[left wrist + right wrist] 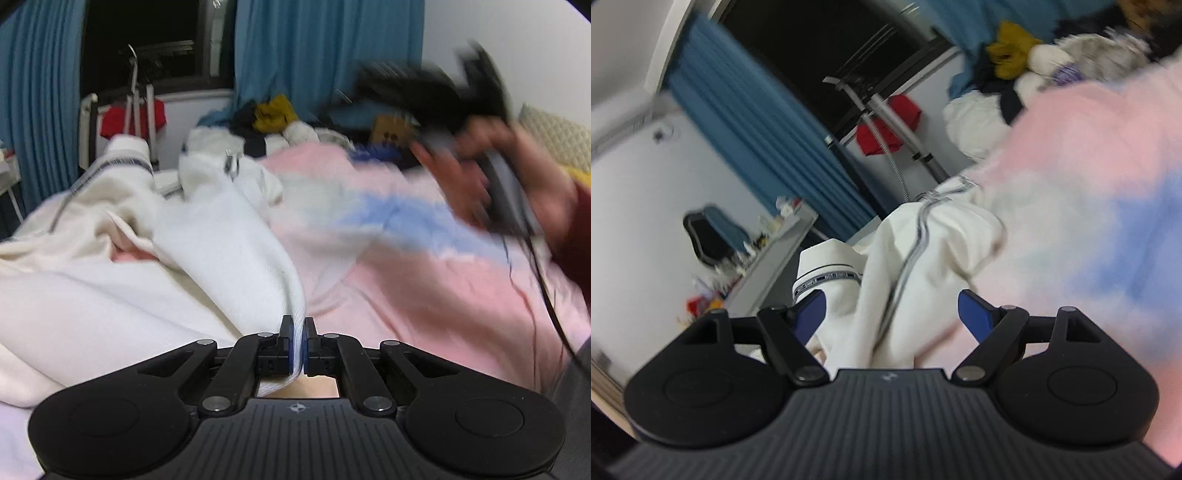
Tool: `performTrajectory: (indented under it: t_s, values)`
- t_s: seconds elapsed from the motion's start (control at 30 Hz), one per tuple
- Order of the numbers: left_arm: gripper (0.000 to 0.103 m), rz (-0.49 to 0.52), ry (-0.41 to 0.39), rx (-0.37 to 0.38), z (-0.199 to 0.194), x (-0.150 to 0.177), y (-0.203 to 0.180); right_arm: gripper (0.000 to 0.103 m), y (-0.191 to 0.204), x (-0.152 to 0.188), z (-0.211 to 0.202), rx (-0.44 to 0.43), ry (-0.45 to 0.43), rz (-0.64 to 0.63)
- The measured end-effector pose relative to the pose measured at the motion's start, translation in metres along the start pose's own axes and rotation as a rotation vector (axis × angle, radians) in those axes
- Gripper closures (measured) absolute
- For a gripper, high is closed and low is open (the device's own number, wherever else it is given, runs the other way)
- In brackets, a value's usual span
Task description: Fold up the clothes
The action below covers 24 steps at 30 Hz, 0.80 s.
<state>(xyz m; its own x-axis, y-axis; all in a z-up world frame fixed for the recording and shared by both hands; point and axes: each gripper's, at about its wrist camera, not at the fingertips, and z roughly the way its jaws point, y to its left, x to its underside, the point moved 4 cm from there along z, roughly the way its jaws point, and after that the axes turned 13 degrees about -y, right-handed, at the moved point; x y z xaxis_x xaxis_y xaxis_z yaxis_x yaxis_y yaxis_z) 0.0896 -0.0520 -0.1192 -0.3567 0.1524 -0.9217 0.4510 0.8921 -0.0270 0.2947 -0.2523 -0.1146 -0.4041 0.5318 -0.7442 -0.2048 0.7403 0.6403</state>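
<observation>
Pinching a fold of white knit fabric, the left gripper [299, 332] has its pads pressed together on the cloth, which runs away from it as a taut ridge across the bed. This white garment [229, 236] (a cream-white piece with a dark stripe, perhaps a hoodie or track top) lies bunched and rumpled on the pink and blue blanket [406, 273], with no neat fold visible anywhere on it. The right gripper [892, 314] has its fingers spread wide and holds nothing; it is tilted and blurred, with the crumpled cloth just ahead of it. Judging by this, the folding is far from complete: the garment needs spreading flat and squaring. A heap of other clothes [273, 122] sits behind, unfolded.
</observation>
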Motion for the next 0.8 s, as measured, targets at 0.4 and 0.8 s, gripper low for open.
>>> performTrajectory:
  t_s: [0.4, 0.8]
  values:
    - [0.098, -0.177, 0.026, 0.123, 0.038, 0.025, 0.030, 0.025, 0.027, -0.001, 0.262, 0.120, 0.217, -0.273]
    - [0.098, -0.271, -0.139, 0.222, 0.030, 0.014, 0.048, 0.095, 0.022, -0.018, 0.262, 0.212, 0.119, -0.359]
